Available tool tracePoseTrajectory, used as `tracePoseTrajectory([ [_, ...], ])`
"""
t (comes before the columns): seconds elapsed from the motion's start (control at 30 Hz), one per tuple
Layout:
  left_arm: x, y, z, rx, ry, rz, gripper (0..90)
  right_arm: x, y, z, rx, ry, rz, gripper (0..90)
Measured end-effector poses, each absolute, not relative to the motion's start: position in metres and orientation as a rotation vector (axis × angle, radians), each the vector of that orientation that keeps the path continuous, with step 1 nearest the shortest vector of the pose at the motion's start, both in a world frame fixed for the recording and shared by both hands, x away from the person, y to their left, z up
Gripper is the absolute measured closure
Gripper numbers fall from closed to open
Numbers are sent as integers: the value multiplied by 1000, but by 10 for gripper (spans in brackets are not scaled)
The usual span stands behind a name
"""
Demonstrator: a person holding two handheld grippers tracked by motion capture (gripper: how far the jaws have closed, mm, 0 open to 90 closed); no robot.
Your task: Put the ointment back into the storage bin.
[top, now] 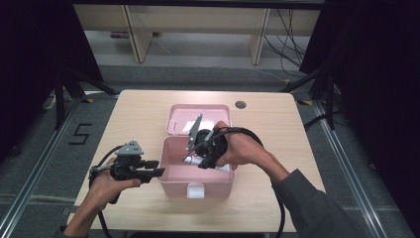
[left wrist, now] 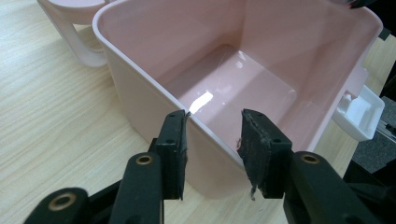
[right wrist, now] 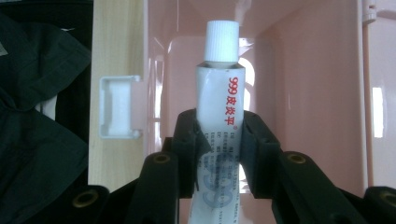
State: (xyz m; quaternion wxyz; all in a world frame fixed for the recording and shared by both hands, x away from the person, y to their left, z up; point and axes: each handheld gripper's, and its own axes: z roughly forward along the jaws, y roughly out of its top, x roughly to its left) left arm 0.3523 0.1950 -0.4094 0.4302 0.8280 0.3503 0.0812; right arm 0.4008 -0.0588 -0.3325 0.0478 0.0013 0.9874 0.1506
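Right gripper (right wrist: 218, 140) clamps tube (right wrist: 220, 98) over pink box (top: 171, 171); left gripper (left wrist: 212, 144) straddles corner, jaws apart.

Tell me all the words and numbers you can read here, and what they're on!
"999皮炎平" in red: on the white tube in the right gripper.
Small grey print lower on the tube: too blurred to read.
"5" in black: on the floor left of the table.

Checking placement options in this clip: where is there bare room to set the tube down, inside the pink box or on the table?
The pink box has a bare floor; the tube in the right gripper hangs over it. The table is bare left of the lid, and to the box's right. Crowded: the box's left wall, where the left gripper straddles the rim.
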Motion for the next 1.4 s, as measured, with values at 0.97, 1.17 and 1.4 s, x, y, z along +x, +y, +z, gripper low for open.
tracePoseTrajectory([
  [0.97,352,195,-409,2070,872,203,608,404,-59,-372,10,3099,333,703],
  [1.17,353,196,-408,2096,854,206,607,405,-61,-380,9,3106,331,703],
  [1.4,352,194,-409,2069,872,210,606,404,-59,-386,27,3126,290,703],
])
